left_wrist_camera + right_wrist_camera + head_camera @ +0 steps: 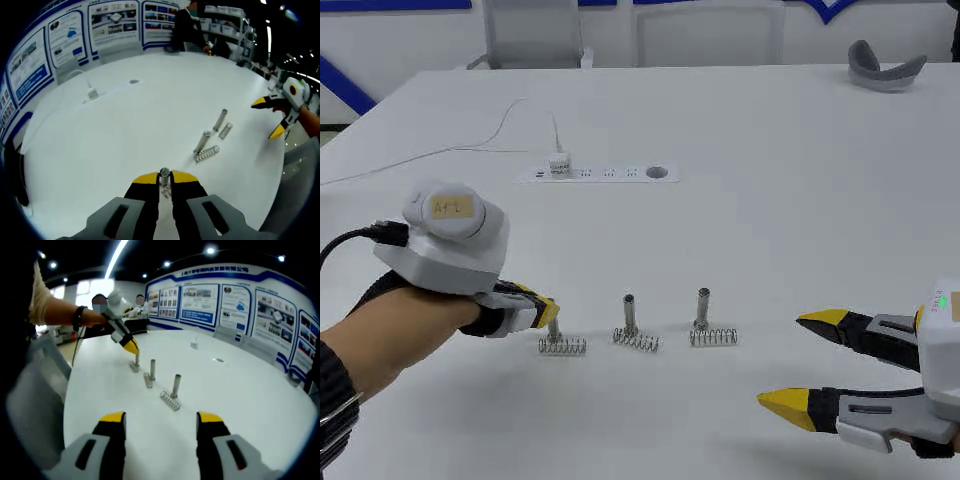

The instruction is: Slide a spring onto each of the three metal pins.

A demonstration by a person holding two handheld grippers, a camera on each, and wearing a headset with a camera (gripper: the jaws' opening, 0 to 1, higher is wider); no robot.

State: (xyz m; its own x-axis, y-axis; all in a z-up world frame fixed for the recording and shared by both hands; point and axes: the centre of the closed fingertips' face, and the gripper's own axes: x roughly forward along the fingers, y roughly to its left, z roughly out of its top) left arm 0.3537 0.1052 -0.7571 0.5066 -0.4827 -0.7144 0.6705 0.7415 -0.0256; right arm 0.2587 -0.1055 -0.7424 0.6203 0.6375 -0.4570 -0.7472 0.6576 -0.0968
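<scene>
A white table (800,200) is crossed by a power strip (600,173). Nearer than the power strip, the right gripper (800,360) is held wide open, well apart from the pins (629,312). The left gripper (548,312) is closed narrowly on the left pin (554,328). All three pins are stood upright in a row, and a spring (636,340) is laid flat at each foot, its long axis along the row.

Your head view's bright, even; faint shadows under the springs (638,341) on the table (770,200). Gripper views bend at edges; strip light (117,257) glares.

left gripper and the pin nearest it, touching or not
Touching. In the left gripper view, the left gripper has its tips closed against the pin on both sides.
</scene>
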